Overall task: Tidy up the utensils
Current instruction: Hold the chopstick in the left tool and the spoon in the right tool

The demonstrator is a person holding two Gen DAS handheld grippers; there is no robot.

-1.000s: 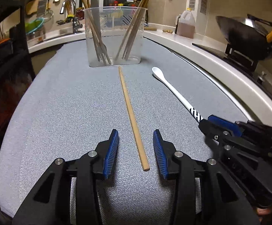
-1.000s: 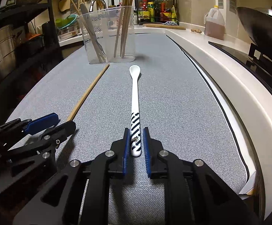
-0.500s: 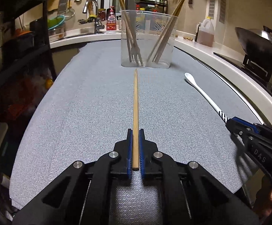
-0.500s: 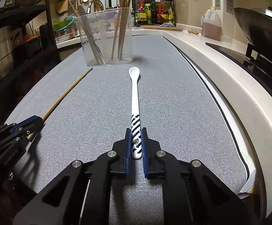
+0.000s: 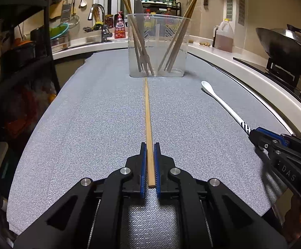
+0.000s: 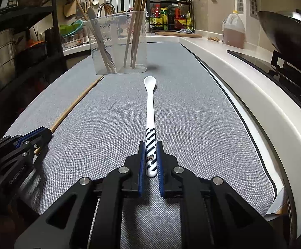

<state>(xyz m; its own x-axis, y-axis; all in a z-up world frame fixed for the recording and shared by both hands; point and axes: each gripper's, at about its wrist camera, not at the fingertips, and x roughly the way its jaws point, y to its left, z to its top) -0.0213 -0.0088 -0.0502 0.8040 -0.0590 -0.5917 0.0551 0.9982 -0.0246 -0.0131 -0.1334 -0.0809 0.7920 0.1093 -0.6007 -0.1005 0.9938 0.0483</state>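
On the gray mat (image 5: 88, 124), the left gripper (image 5: 149, 151) pinches 1 chopstick (image 5: 148, 120) and the right gripper (image 6: 150, 151) pinches 1 spoon (image 6: 150, 108), open mat around both; the clear holder (image 5: 158, 45) stands near the far edge.

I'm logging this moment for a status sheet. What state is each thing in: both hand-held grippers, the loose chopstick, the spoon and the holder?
Left hand-held gripper: shut on the chopstick's near end.
Right hand-held gripper: shut on the spoon's striped handle end.
Chopstick: flat on the mat, tip close to the holder.
Spoon: on the mat, bowl toward the holder.
Holder: upright, with chopsticks and a fork in it.
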